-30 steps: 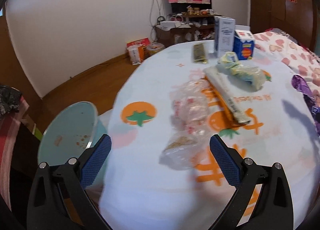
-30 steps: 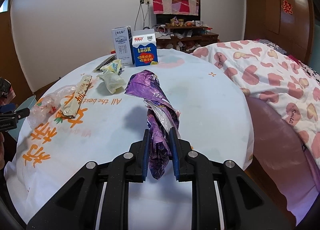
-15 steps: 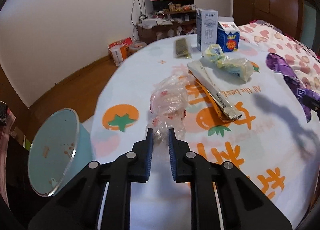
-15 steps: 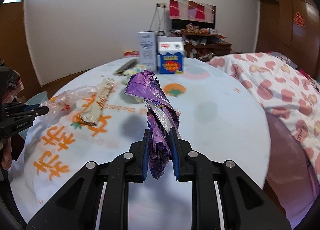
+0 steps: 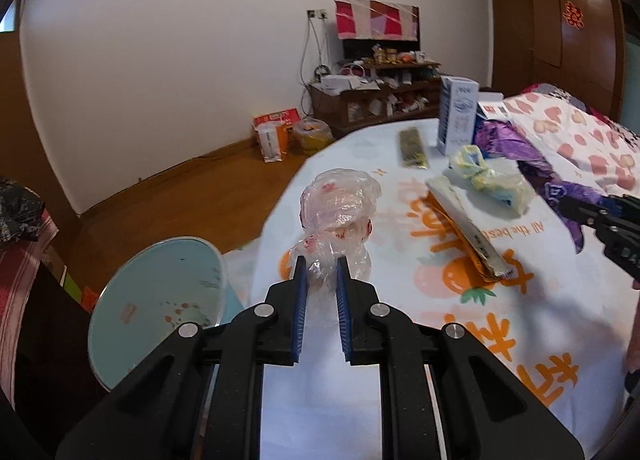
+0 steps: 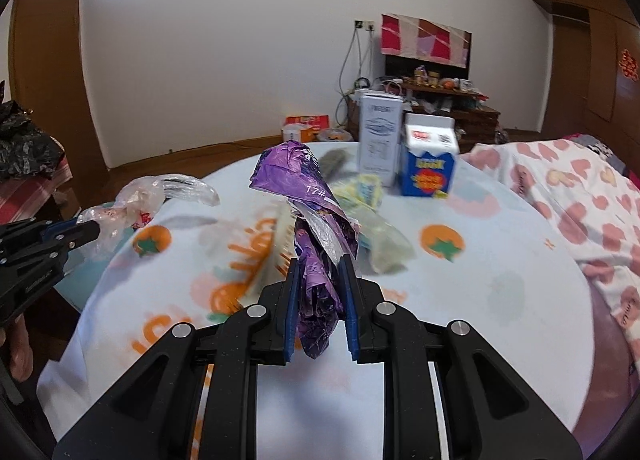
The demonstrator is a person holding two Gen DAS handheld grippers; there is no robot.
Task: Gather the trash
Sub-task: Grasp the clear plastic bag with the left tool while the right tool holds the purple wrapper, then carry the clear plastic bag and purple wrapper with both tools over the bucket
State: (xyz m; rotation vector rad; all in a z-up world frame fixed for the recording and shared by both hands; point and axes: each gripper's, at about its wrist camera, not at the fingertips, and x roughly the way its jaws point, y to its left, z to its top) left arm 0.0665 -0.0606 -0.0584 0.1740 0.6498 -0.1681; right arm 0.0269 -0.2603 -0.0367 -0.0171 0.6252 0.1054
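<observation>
My left gripper (image 5: 321,274) is shut on a crumpled clear plastic bag (image 5: 340,205) and holds it up over the table's left edge, above a light blue bin (image 5: 160,300) on the floor. My right gripper (image 6: 320,272) is shut on a crumpled purple wrapper (image 6: 296,179) held above the table. The purple wrapper (image 5: 516,147) and right gripper show at the right of the left wrist view. The left gripper (image 6: 86,234) with the clear bag (image 6: 160,191) shows at the left of the right wrist view.
On the round table's printed cloth (image 5: 500,324) lie a long white and orange wrapper (image 5: 466,230), a yellow-green crumpled wrapper (image 5: 490,175) and a dark flat packet (image 5: 412,147). A white carton (image 6: 380,135) and a blue milk carton (image 6: 428,163) stand at the back. A heart-print quilt (image 6: 580,195) lies right.
My left gripper closed on the clear plastic bag and lifted it off the table toward the bin side. My right gripper swung left with the purple wrapper still held.
</observation>
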